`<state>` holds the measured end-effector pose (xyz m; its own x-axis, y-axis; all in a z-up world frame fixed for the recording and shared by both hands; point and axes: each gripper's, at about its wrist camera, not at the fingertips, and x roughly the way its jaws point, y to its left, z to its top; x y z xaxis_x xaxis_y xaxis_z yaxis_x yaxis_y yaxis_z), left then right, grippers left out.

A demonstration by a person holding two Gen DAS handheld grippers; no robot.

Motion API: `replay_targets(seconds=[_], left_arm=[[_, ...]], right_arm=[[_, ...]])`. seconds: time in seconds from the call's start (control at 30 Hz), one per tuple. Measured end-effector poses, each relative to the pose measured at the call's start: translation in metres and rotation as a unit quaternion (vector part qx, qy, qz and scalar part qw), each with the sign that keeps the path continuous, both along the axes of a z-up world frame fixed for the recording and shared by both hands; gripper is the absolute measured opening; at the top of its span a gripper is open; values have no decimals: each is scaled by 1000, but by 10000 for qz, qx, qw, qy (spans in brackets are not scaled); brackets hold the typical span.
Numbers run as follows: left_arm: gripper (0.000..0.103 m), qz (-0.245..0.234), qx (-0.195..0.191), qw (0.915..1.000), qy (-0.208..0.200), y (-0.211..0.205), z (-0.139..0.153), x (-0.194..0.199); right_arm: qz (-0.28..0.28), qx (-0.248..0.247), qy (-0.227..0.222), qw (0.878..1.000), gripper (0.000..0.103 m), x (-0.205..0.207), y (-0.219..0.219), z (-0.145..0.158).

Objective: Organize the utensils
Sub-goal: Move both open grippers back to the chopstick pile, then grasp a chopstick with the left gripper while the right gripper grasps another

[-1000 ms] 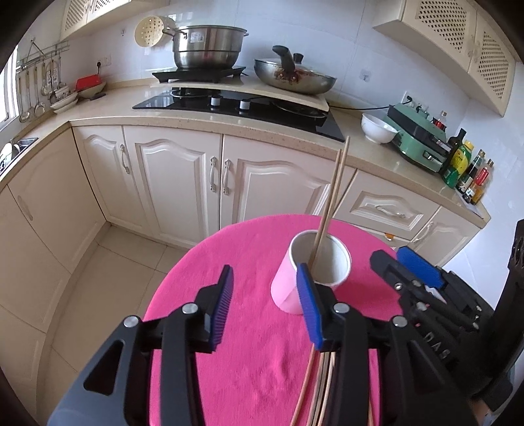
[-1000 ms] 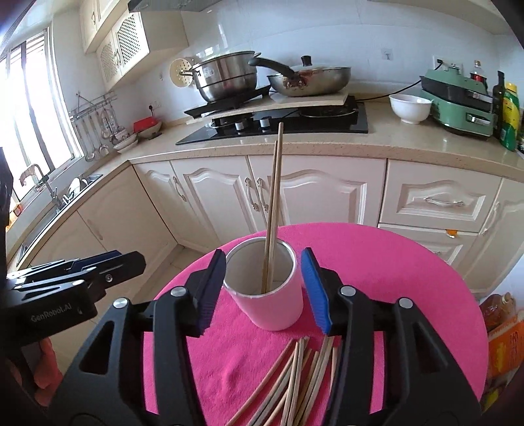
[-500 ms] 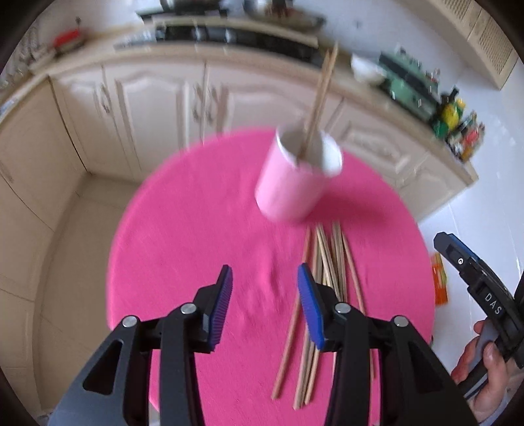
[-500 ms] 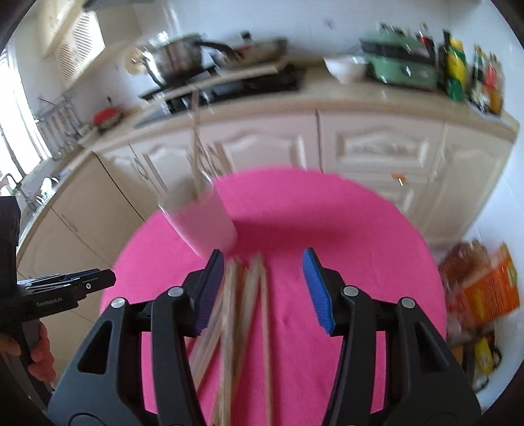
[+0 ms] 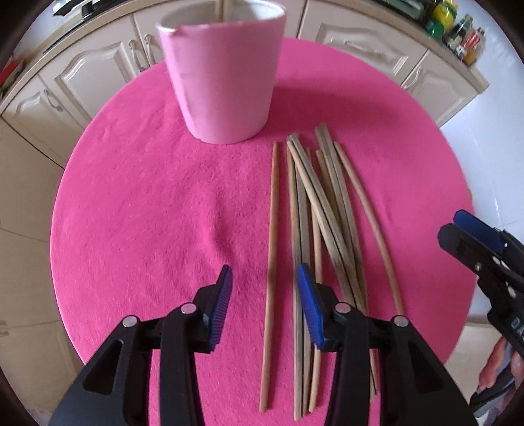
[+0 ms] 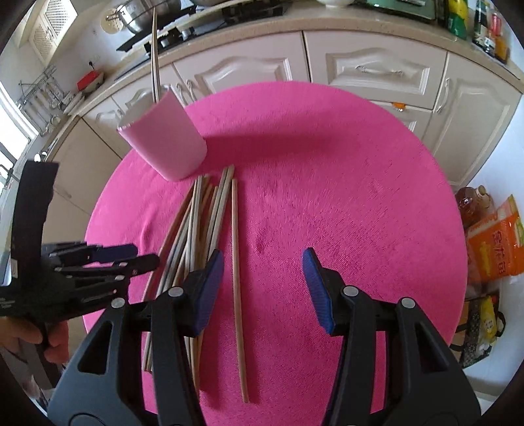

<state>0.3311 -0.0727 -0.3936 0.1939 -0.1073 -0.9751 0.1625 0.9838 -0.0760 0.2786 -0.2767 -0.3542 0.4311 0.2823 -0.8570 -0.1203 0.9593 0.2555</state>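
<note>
A pink cup [image 5: 226,72] [image 6: 167,137] stands at the far side of the round pink table [image 5: 147,203] [image 6: 344,183], with two chopsticks [image 6: 154,55] upright in it. Several loose wooden chopsticks [image 5: 324,213] [image 6: 193,236] lie in a pile in front of the cup. My left gripper [image 5: 264,285] hangs open over the pile's leftmost chopstick [image 5: 271,229], which runs between its fingers untouched. My right gripper [image 6: 263,265] is open above the rightmost chopstick [image 6: 235,262], which passes close to its left finger. Each gripper shows at the edge of the other's view.
Cream kitchen cabinets [image 6: 370,68] and a counter with a stove and pots [image 6: 147,16] curve behind the table. Bottles [image 5: 458,29] stand at the counter's right end. An oil bottle [image 6: 475,203] and orange bags [image 6: 494,242] sit on the floor to the right of the table.
Both grippers have dropped and tipped downward toward the table. The cup has slid to the top of each view, and the loose chopsticks now lie under the fingers.
</note>
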Motion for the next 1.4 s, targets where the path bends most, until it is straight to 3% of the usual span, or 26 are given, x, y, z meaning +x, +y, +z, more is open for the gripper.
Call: replay_targets(seconds=[0.13,0.23,0.3,0.37,0.5,0.7,0.93,1.13,1.4], left_arm=[[41,-72,153,9999,33,-7,-5,11],[38,-52,238,9996,120,-11,-10,20],[9,-5,295,9993,214,-13,-14,26],[6,41,298,9994,196,-15,-14,28],[6,144,141,9996,206,-10,-9,22],[6,353,-109,9993,62,14,5,-2],[6,564,-422,9963,-496,40,39,-18],[6,700,-707,9886,-1127,53,77,-33],[6,871,-1023,9716,-1947,45,122,-36]], right_arm=[[102,13,154,9998,49,7,1,-5],[229,-28,314,9992,41,14,5,-10],[336,-98,459,9983,36,20,10,-14],[460,-137,584,9971,35,25,16,-18],[733,-197,819,9937,33,35,31,-25],[979,-534,1144,9872,17,46,49,-40],[1145,-909,1171,9823,8,46,58,-41],[795,-362,1040,9907,6,41,31,-24],[294,637,132,9974,6,29,-3,39]])
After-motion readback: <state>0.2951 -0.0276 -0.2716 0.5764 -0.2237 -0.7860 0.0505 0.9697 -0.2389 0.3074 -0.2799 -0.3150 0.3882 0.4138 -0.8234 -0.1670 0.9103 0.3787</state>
